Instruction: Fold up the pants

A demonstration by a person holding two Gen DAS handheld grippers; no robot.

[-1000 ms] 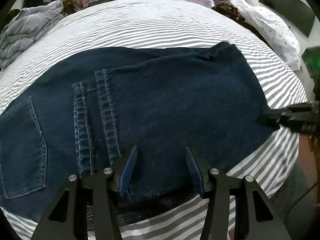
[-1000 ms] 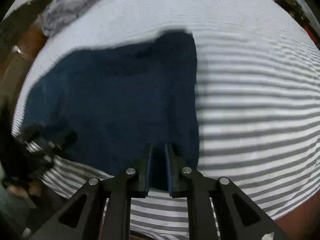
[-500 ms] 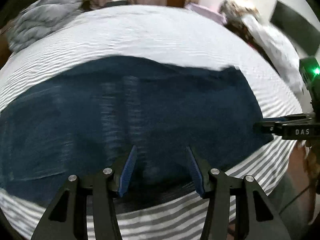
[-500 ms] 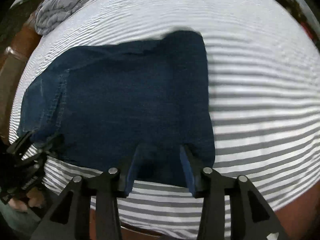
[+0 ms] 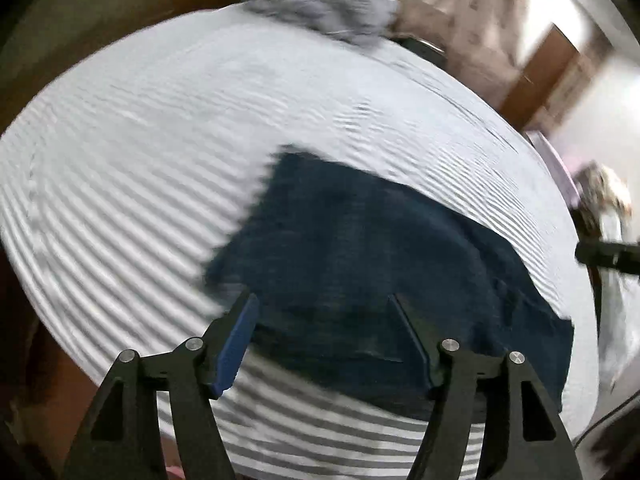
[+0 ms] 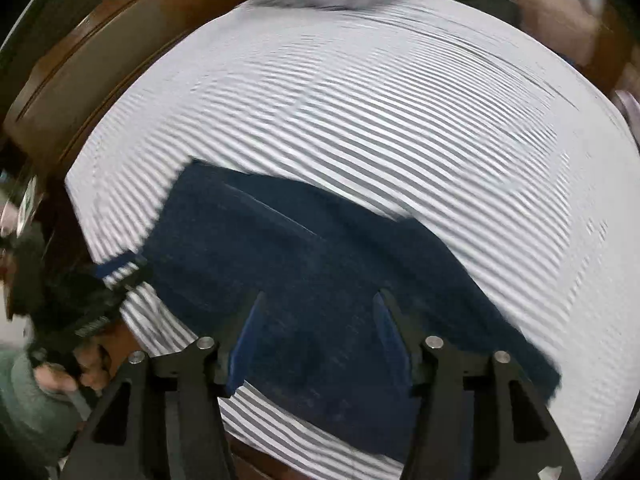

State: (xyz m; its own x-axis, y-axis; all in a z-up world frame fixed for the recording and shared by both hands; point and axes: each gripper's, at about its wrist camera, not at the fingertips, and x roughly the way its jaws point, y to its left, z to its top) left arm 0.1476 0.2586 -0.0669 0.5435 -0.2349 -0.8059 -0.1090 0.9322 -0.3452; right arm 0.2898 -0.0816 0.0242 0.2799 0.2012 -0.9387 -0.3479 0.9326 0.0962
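Below both hand-held grippers, a folded pair of dark pants (image 5: pixel 380 264) lies flat on a bed (image 5: pixel 140 168) with a grey-and-white striped sheet. Both views are motion-blurred.

Left hand-held gripper (image 5: pixel 322 312): pointed steeply down at the bed, above the pants' near edge. Jaws apart and opening; blue pad on the left finger faces inward. Nothing between the fingers but air; the denim sits under them, not gripped. Left fingertip hangs over the pants' left corner where denim meets sheet, right fingertip over mid-denim.

Right hand-held gripper (image 6: pixel 318 308): pointed more steeply down, over the middle of the pants. Jaws apart and opening, blue pads visible on both fingers (image 6: pixel 246 340). No cloth pinched; pants lie beneath the gap.

Cross-checks: in the right wrist view the left gripper shows at the far left edge, black, blurred, held by a hand (image 6: pixel 76 368) with a green sleeve (image 6: pixel 28 404) behind it, just off the pants' left corner. In the left wrist view a black bar of the right gripper pokes in at the far right edge.

Beyond the grippers, at the bed's far end: a crumpled grey blanket (image 5: pixel 320 0). Brown wooden bed frame (image 6: pixel 80 76) to the far left.
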